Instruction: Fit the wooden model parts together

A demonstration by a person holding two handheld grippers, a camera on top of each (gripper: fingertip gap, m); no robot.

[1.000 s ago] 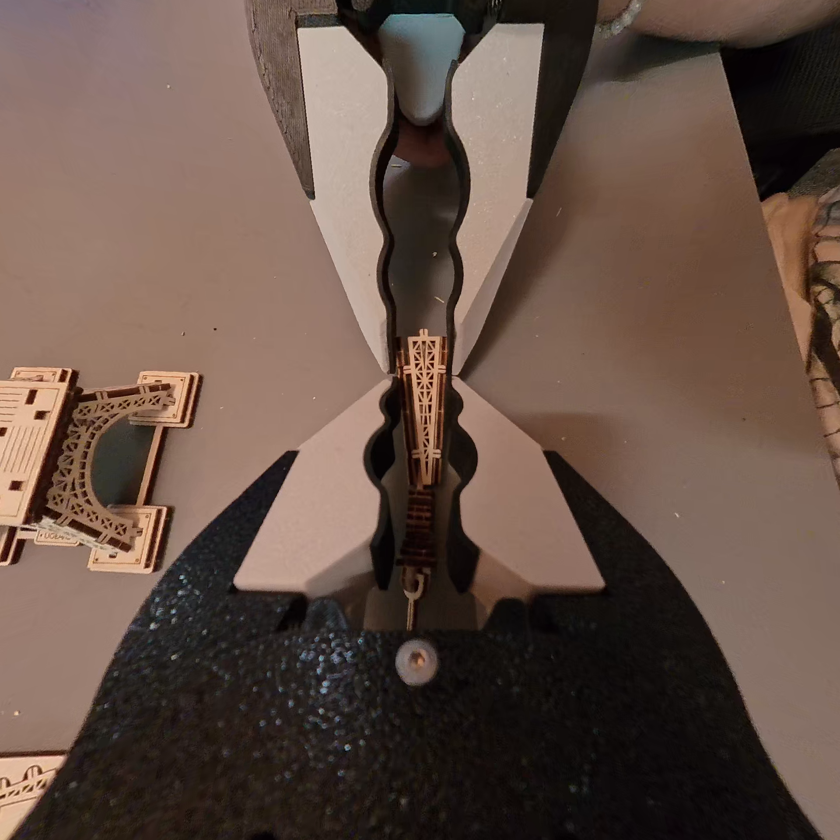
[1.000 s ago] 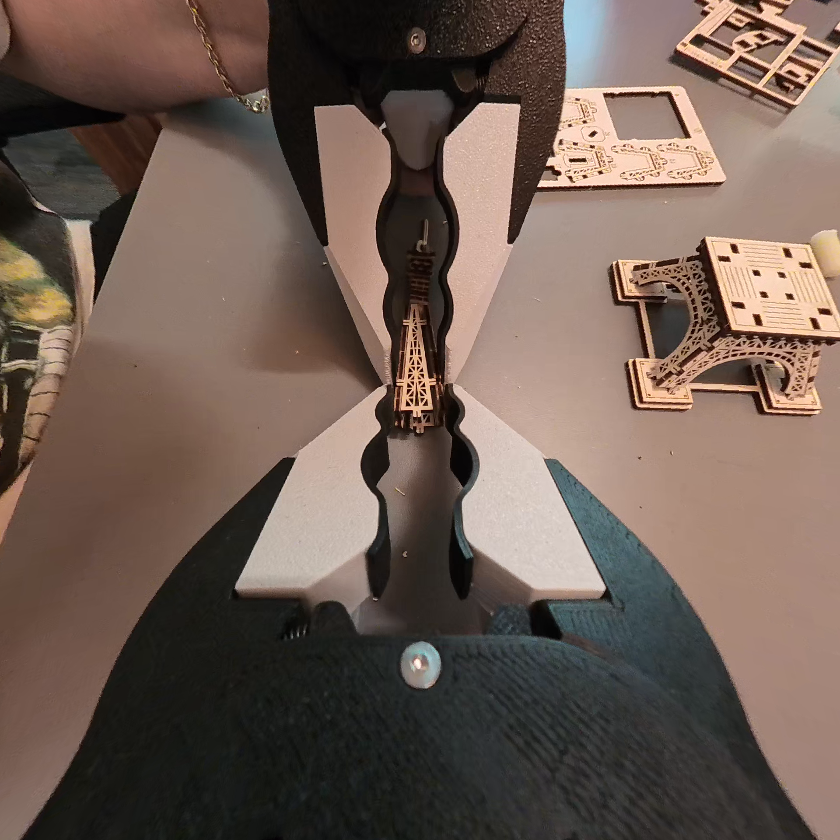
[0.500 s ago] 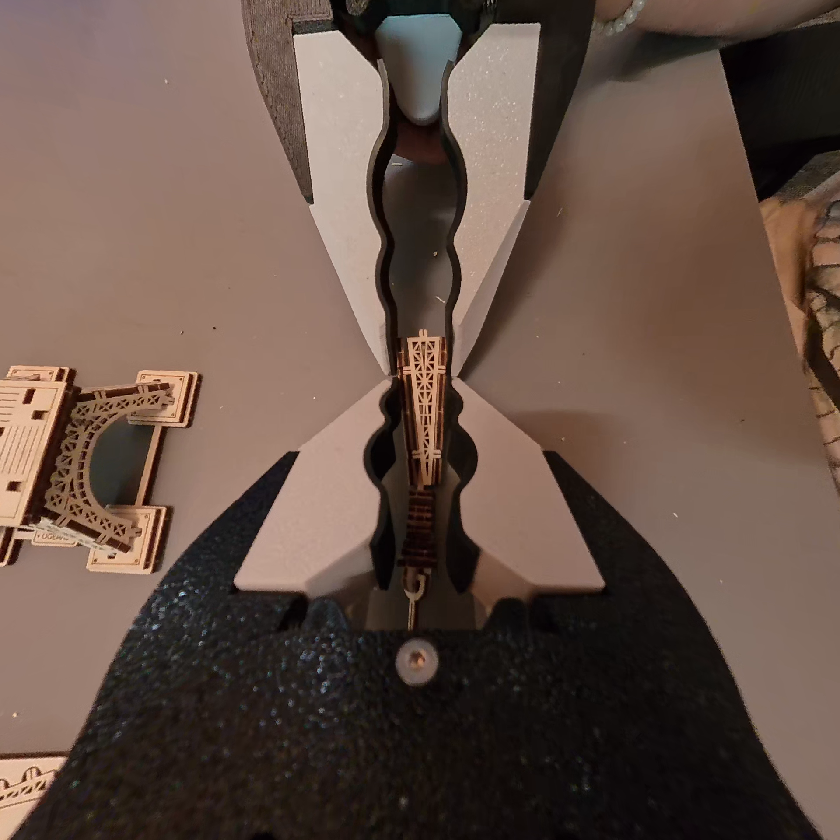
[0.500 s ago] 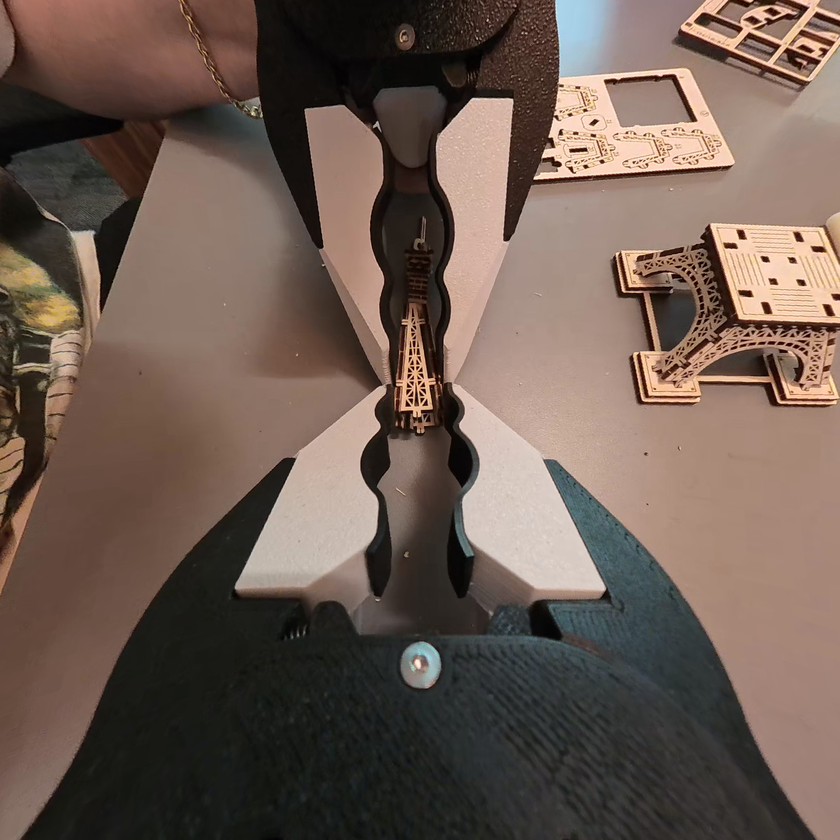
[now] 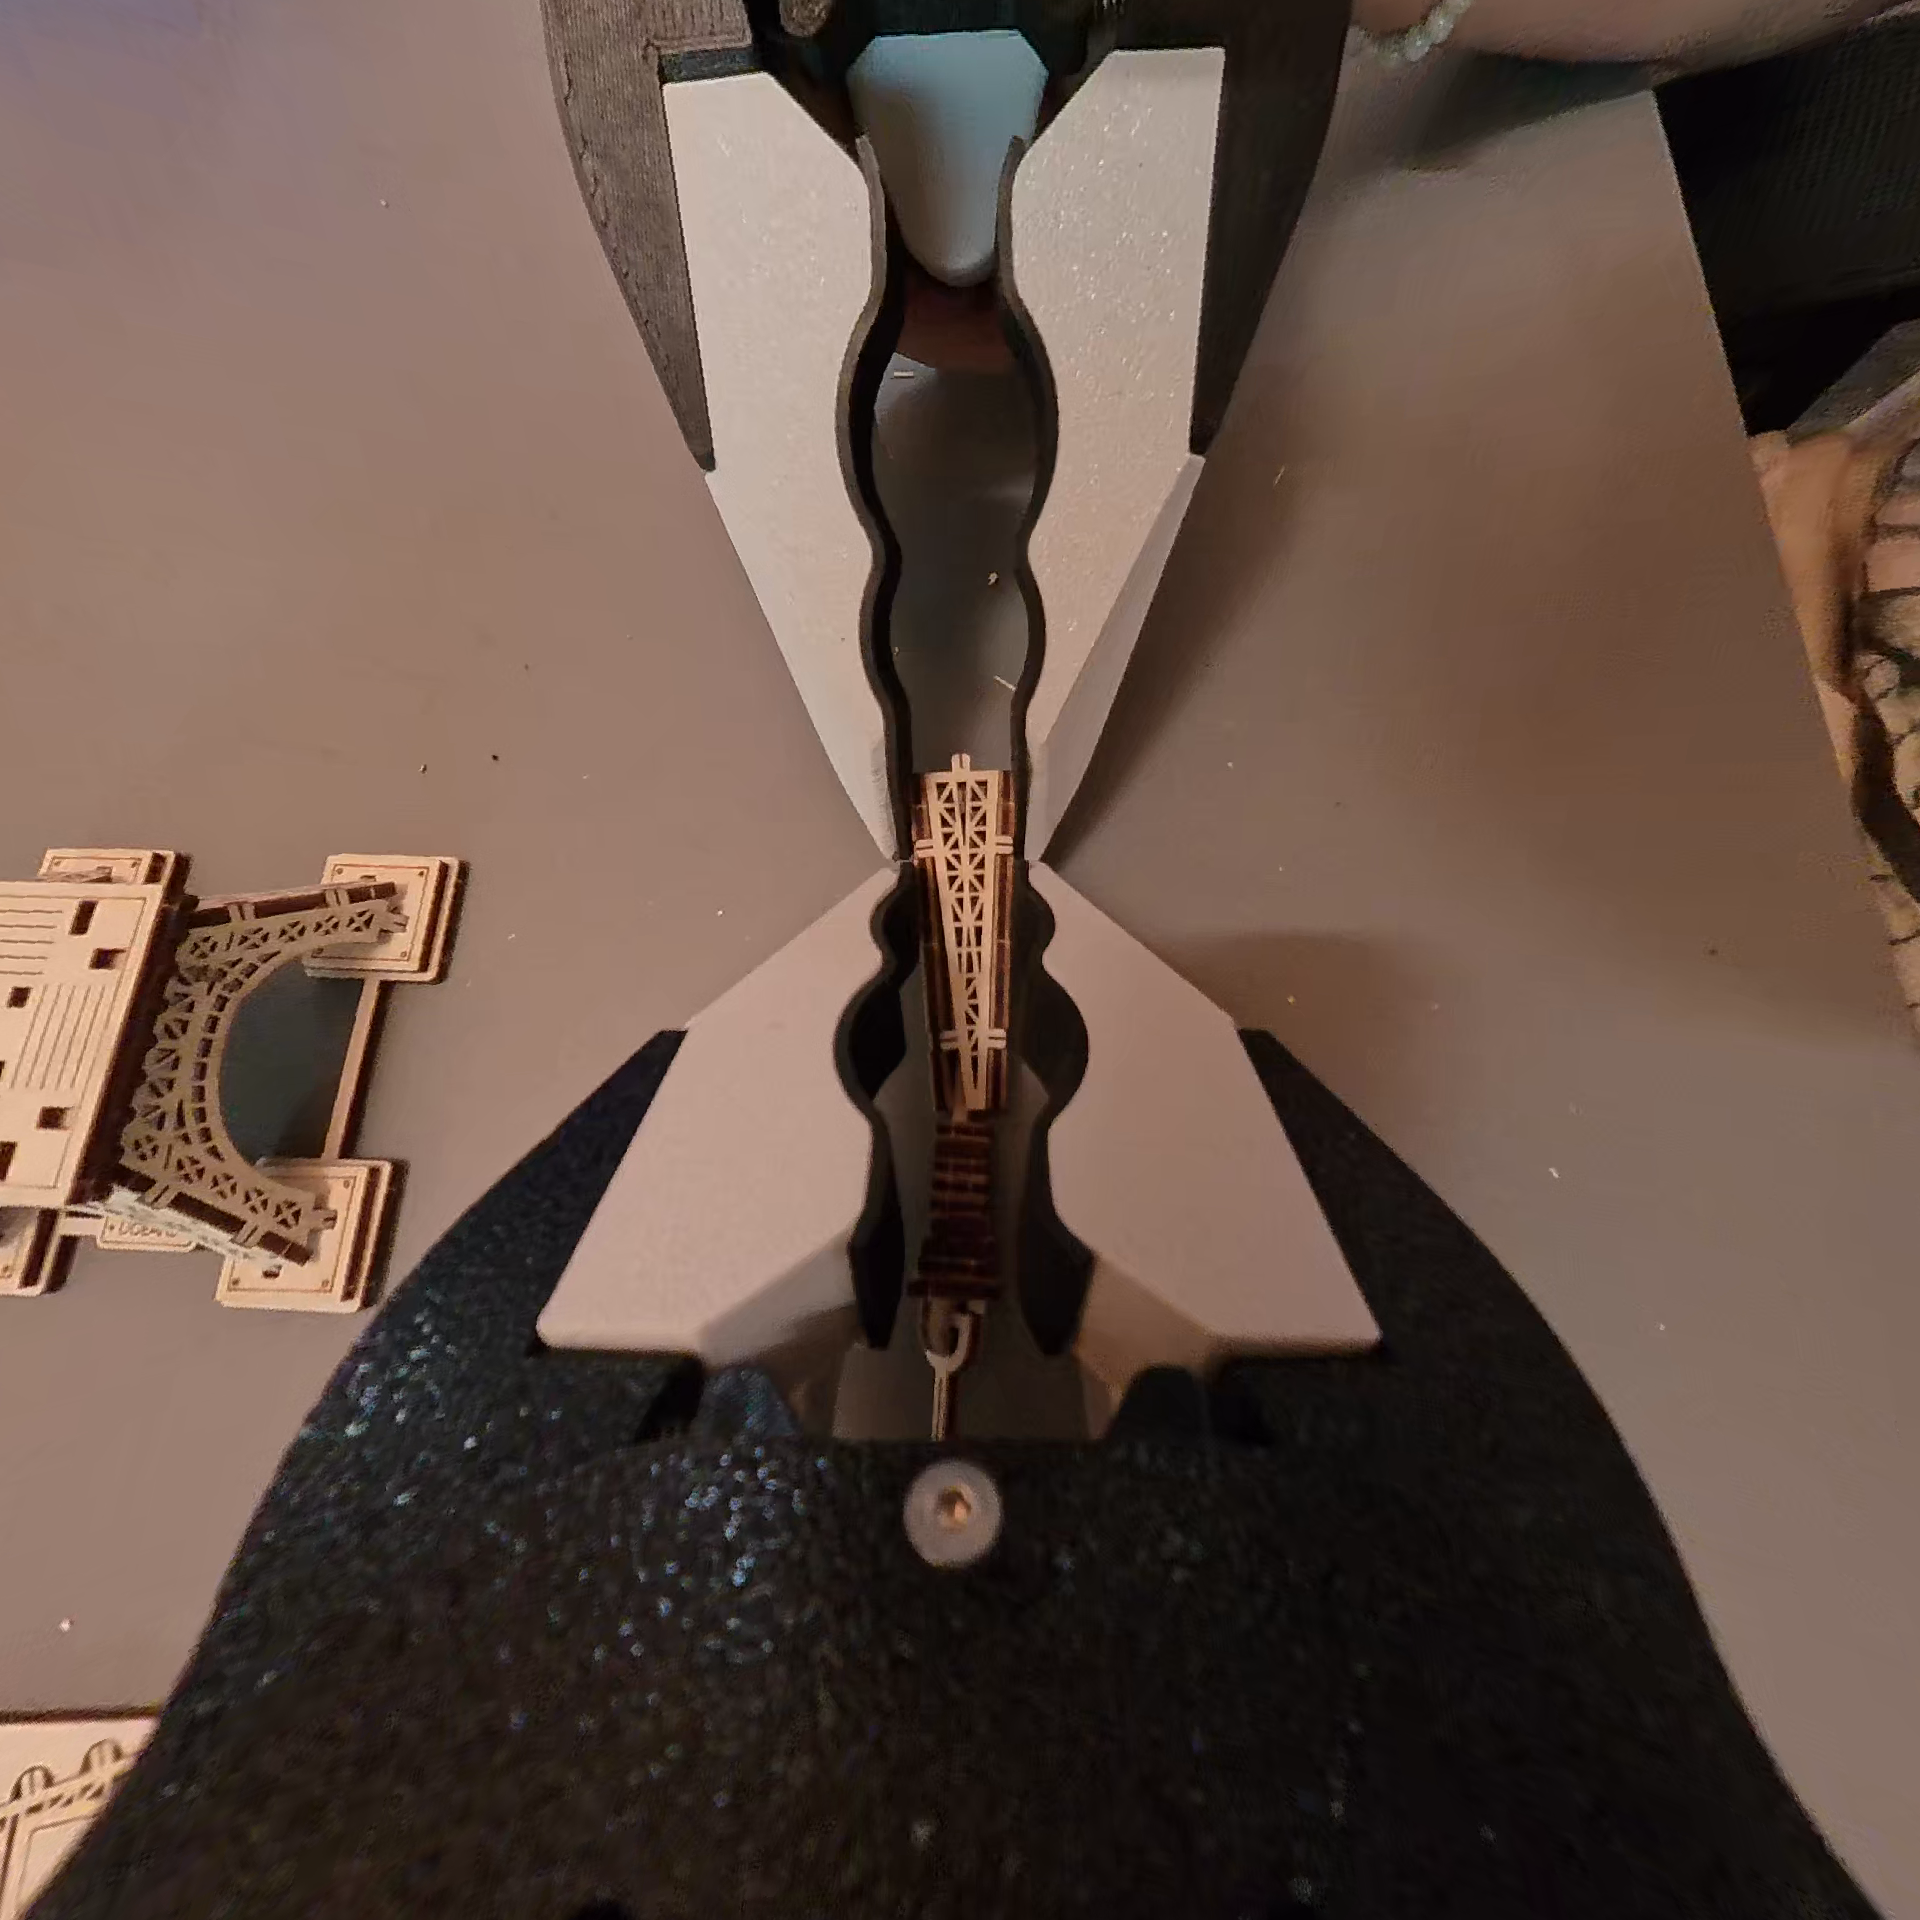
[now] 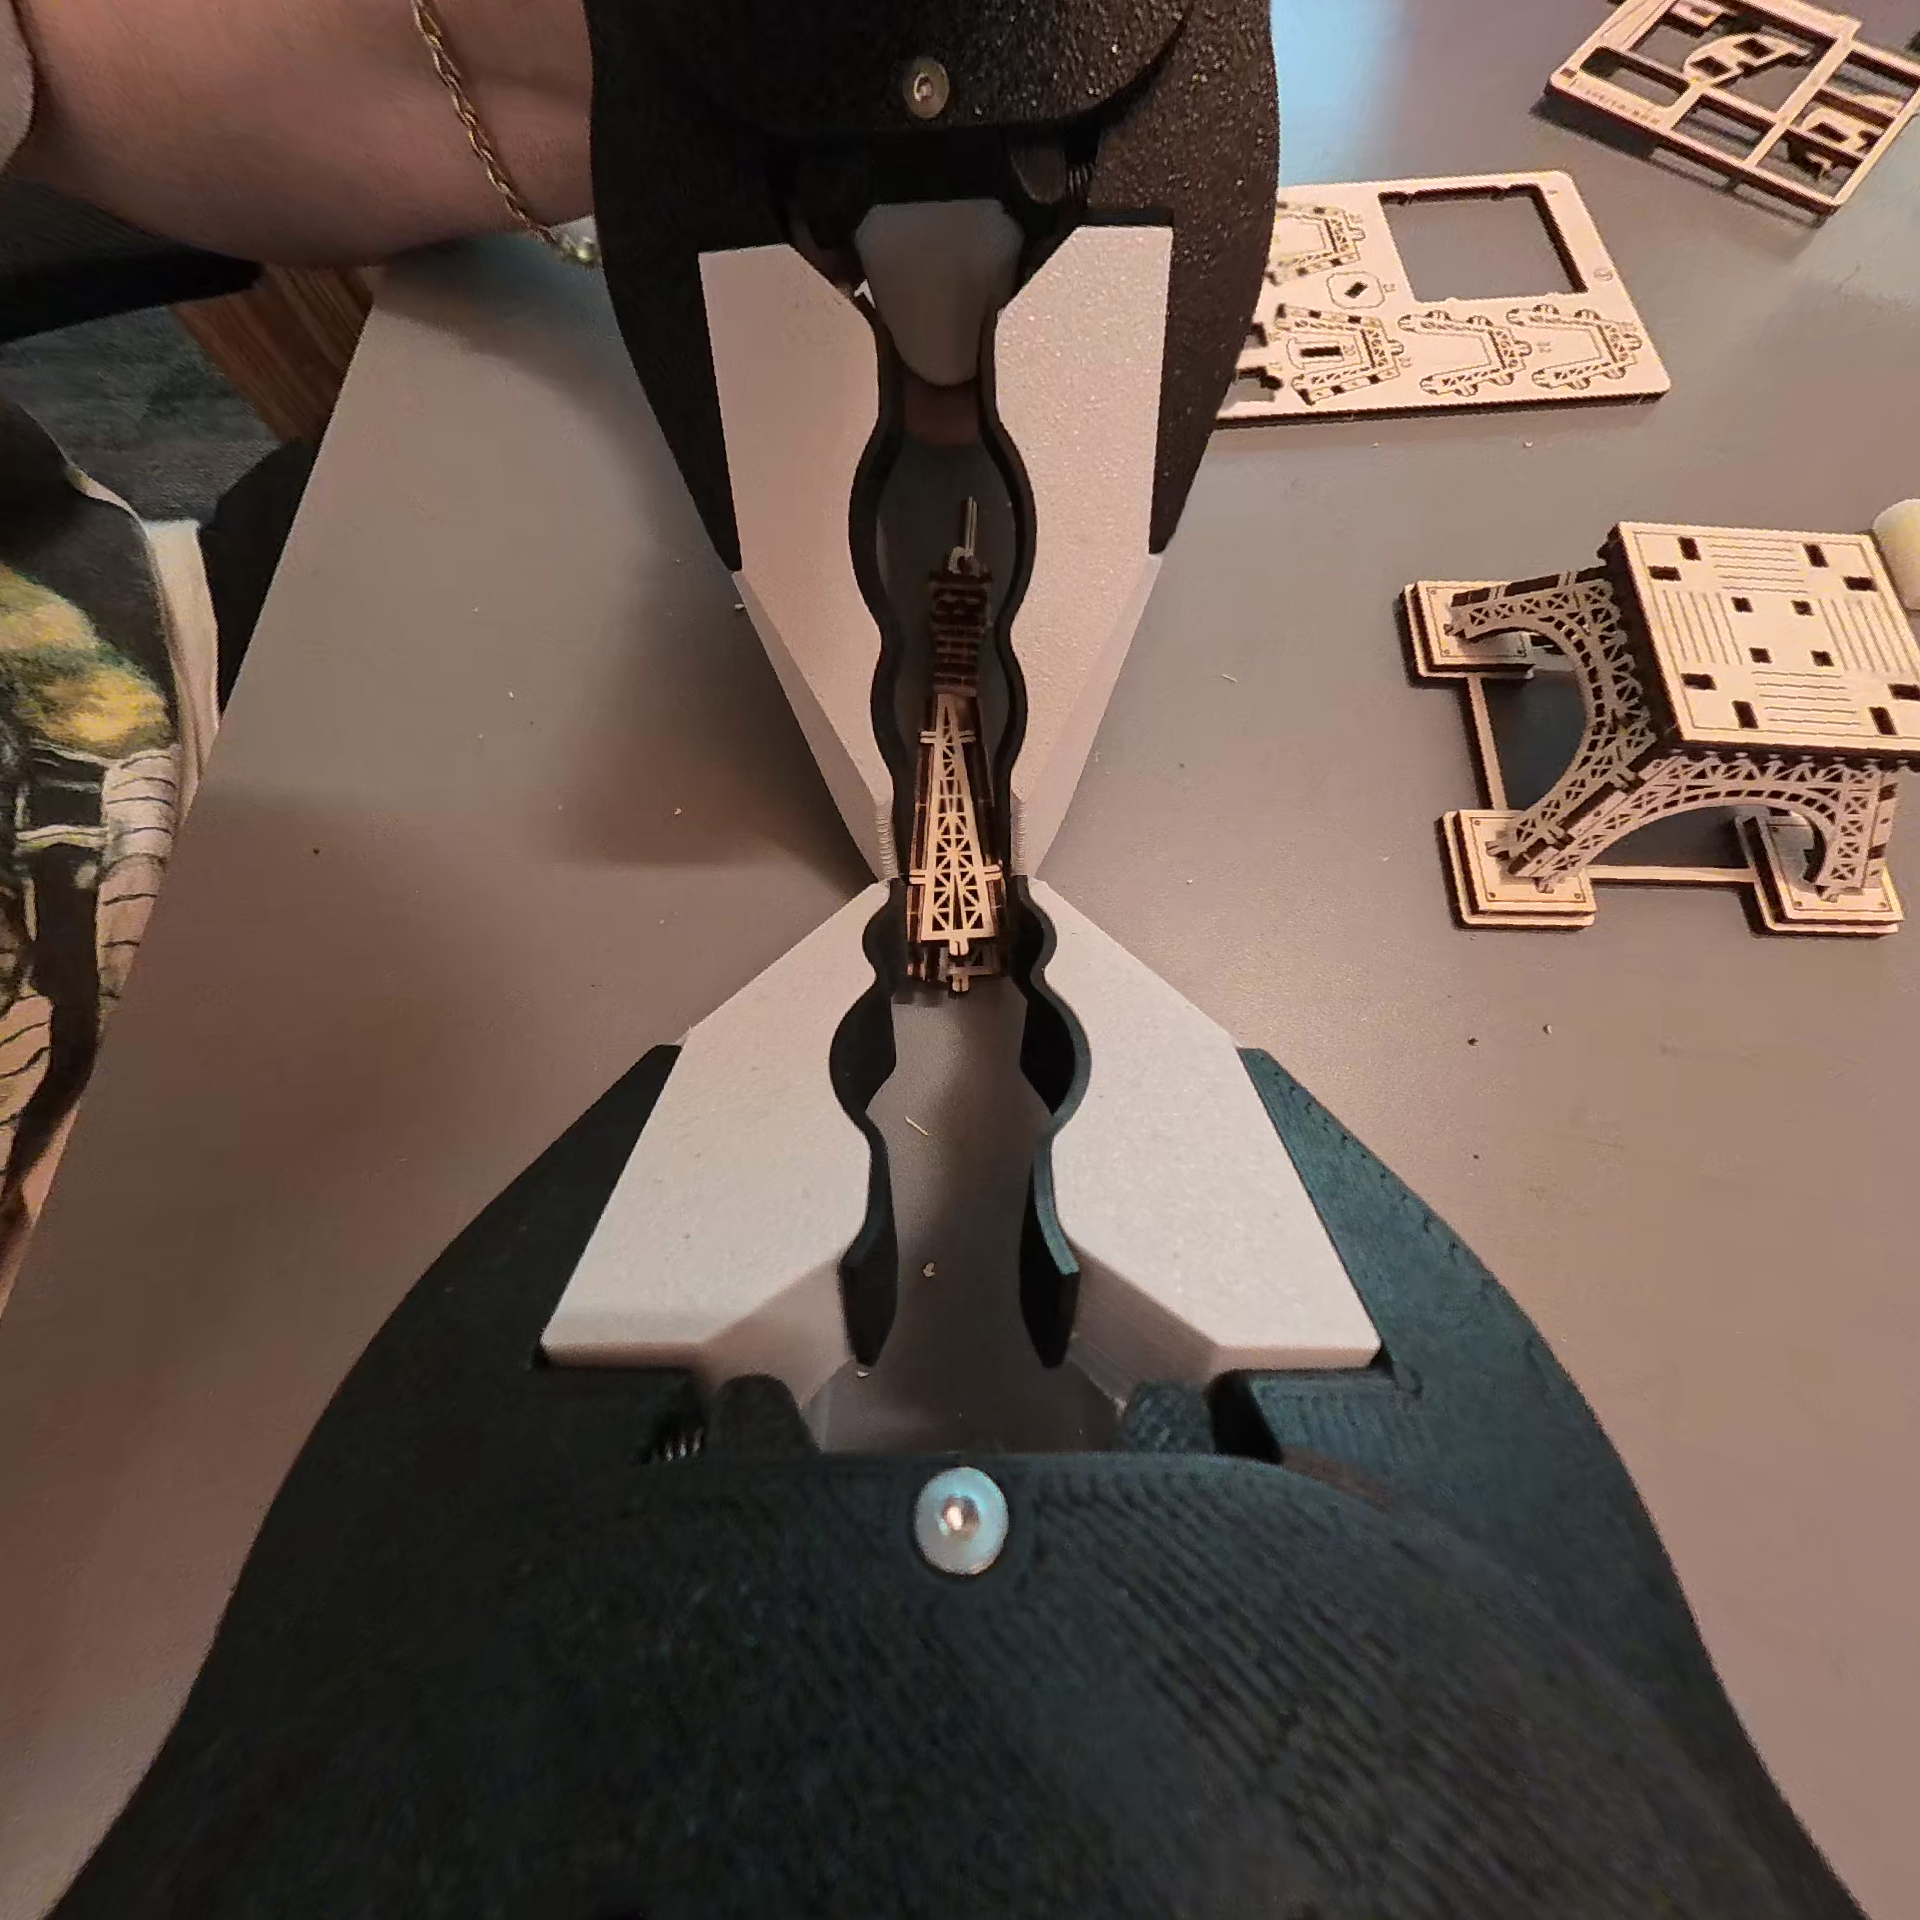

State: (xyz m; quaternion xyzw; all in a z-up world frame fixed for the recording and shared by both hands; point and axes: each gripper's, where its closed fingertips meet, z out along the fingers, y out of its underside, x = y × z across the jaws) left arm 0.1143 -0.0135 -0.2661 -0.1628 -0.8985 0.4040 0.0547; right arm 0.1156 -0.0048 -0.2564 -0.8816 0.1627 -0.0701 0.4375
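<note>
While both grippers faced each other tip to tip over the grey table (image 5: 312, 520), the wooden spire (image 5: 964, 935) sat between them. Left gripper (image 5: 961, 868) was pinching the spire along its lattice section, with the narrow antenna end pointing back toward that gripper's own body. Right gripper (image 6: 951, 883) had its fingertips pressed onto the spire's wide end; the rest of the spire (image 6: 954, 790) ran forward into the opposite gripper. Both sets of fingers looked closed on the same part, held above the table surface. Tower base (image 6: 1704, 717), arched legs under a flat slotted deck, stood upright on the table, well apart to the right in the right wrist view. Two punched-out wooden sheets (image 6: 1455, 301) lay flat beyond it. A wrist with a chain bracelet (image 6: 468, 135) showed behind the left gripper.
</note>
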